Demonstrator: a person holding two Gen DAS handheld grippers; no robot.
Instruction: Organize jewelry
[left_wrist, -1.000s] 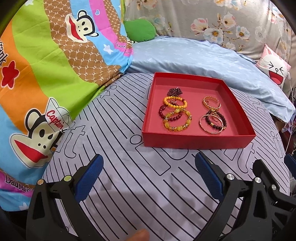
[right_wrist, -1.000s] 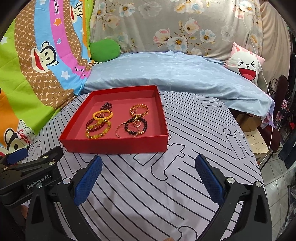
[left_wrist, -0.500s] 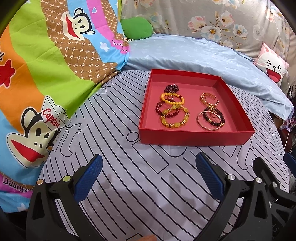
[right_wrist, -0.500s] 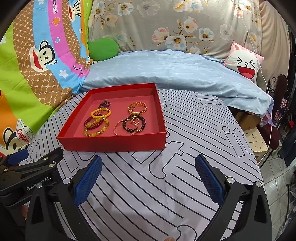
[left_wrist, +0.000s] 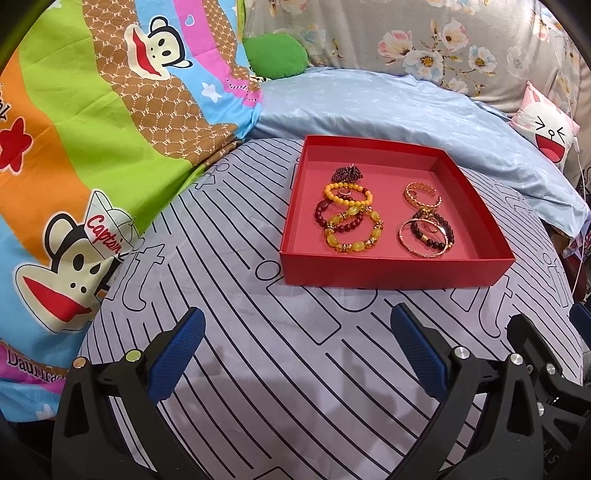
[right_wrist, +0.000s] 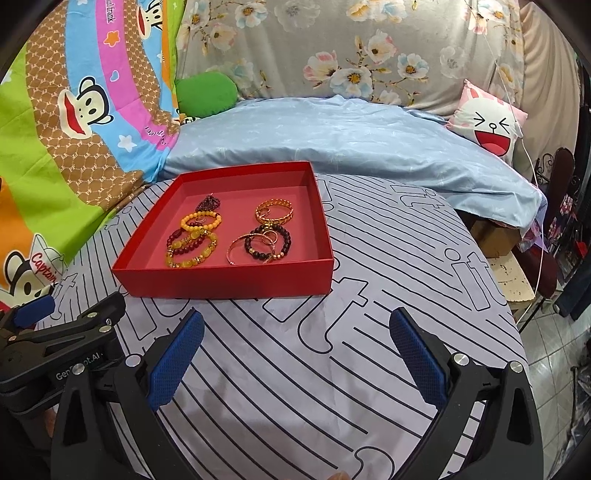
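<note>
A shallow red tray (left_wrist: 391, 271) (right_wrist: 225, 282) sits on the striped round table. Inside lie two groups of jewelry. On the left are yellow bead bracelets (left_wrist: 352, 230) (right_wrist: 192, 251), a dark red bead bracelet (left_wrist: 323, 214) and a small dark garnet cluster (left_wrist: 345, 173). On the right are a gold cuff (left_wrist: 421, 195) (right_wrist: 275, 212), a dark bead bracelet (left_wrist: 434, 229) (right_wrist: 267, 243) and a thin gold bangle (left_wrist: 421, 242). My left gripper (left_wrist: 295, 354) is open, short of the tray's front wall. My right gripper (right_wrist: 295, 354) is open too, nothing between its blue pads.
The striped grey cloth (left_wrist: 258, 350) covers the table. A bed with a blue sheet (right_wrist: 332, 136), a cartoon monkey quilt (left_wrist: 92, 147), a green cushion (right_wrist: 207, 92) and a white laughing-face pillow (right_wrist: 487, 125) lies behind. The table's right edge drops to boxes and tiled floor (right_wrist: 546, 369).
Both grippers have drifted slightly with the tray shifting a little in view. The jewelry and tray have not moved, and both grippers stay open.
</note>
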